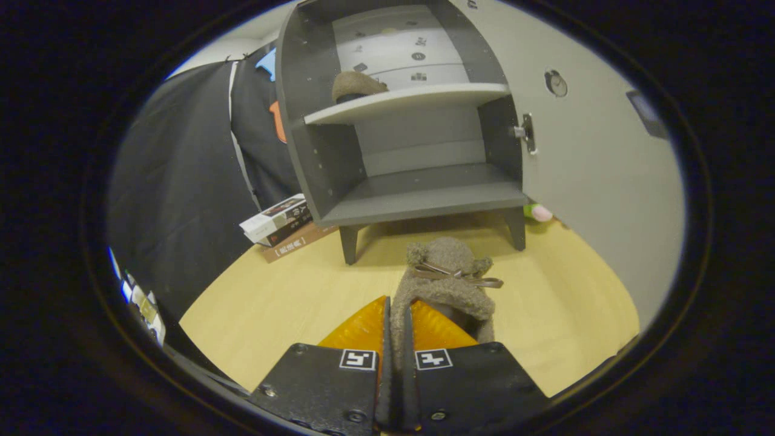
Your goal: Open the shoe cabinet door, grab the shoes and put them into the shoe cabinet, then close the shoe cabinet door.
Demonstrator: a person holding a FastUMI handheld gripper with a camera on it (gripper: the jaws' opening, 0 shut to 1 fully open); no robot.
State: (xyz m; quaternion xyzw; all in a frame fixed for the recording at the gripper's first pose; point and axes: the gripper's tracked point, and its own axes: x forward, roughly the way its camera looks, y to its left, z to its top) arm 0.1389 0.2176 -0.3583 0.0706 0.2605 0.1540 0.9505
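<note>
Your gripper [398, 315] pinches the fuzzy shoe [447, 284] by its rim, just before the shoe cabinet [418, 200], whose door [593, 181] stands open; another shoe [354, 86] sits on the upper shelf.

Gripper [396, 315] jaws nearly together, pinching.

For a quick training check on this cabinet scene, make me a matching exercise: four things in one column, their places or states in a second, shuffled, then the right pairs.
Things:
1. fuzzy shoe with a bow
2. second fuzzy shoe
3. cabinet door
4. stack of books

Places or states:
A. swung open beside the cabinet
B. on the upper shelf
C. pinched between the fingers of the hand-held gripper
D. on the floor beside the cabinet's leg

Pairs: 1-C, 2-B, 3-A, 4-D
</note>
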